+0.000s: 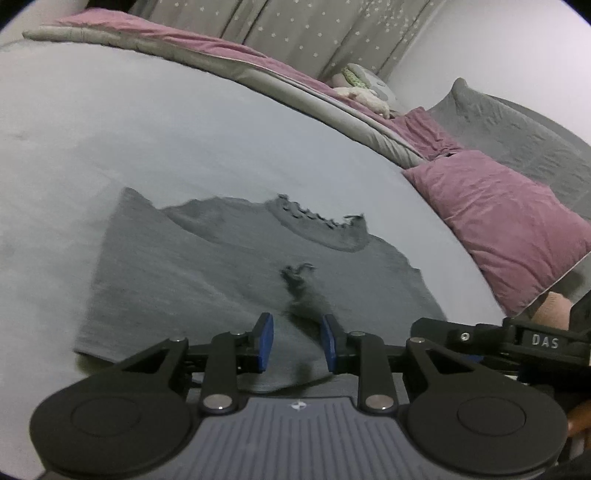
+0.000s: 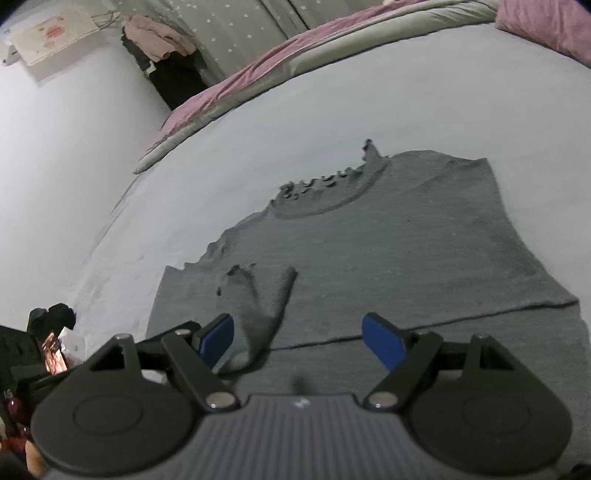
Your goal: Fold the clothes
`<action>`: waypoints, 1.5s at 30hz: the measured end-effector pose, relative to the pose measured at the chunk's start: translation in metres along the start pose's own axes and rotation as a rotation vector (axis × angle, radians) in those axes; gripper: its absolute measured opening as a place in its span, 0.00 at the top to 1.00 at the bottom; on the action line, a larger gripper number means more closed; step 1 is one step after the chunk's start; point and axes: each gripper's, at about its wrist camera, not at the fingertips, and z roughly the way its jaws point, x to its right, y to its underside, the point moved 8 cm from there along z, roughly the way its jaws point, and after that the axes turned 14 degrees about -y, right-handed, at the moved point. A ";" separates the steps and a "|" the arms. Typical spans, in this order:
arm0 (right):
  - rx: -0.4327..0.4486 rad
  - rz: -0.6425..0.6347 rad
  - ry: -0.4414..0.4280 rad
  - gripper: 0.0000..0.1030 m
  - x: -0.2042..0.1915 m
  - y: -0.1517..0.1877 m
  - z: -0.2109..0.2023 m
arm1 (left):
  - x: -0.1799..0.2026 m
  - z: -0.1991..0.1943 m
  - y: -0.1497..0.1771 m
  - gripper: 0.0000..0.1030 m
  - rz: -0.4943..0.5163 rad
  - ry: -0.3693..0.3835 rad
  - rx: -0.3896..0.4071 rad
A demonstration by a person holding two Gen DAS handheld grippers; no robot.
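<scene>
On the bed, we log:
Shirt: grey top (image 2: 388,251) flat on the pale sheet (image 1: 184,122), neckline away from us, sleeve folded across the body.
Left gripper (image 1: 297,341): we see the jaws narrowly apart, sleeve fabric running between them; grip not confirmed.
Right gripper (image 2: 298,339): jaws wide, nothing held, low over the near hem.
Around: pink pillow (image 1: 506,229) and grey pillow (image 1: 524,136) to one side, rolled pink-grey blanket (image 1: 236,62) along the far edge, starred curtain (image 1: 295,26) behind.
In the way: nothing lying on the shirt.
</scene>
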 end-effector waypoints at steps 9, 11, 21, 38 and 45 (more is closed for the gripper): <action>0.006 -0.200 0.075 0.21 -0.034 0.012 0.016 | -0.028 -0.008 -0.012 0.74 -0.050 -0.063 0.016; 0.001 -0.247 0.100 0.21 -0.042 0.014 0.024 | -0.034 -0.010 -0.016 0.74 -0.053 -0.076 0.027; -0.003 -0.336 0.215 0.19 -0.059 0.019 0.060 | -0.070 -0.012 -0.020 0.74 -0.074 -0.099 0.049; 0.087 -0.281 0.284 0.84 -0.050 0.007 0.073 | -0.090 -0.011 -0.020 0.74 -0.116 -0.091 0.032; 0.144 -0.256 0.241 0.93 -0.074 -0.014 0.049 | -0.118 -0.015 -0.026 0.74 -0.199 -0.130 0.025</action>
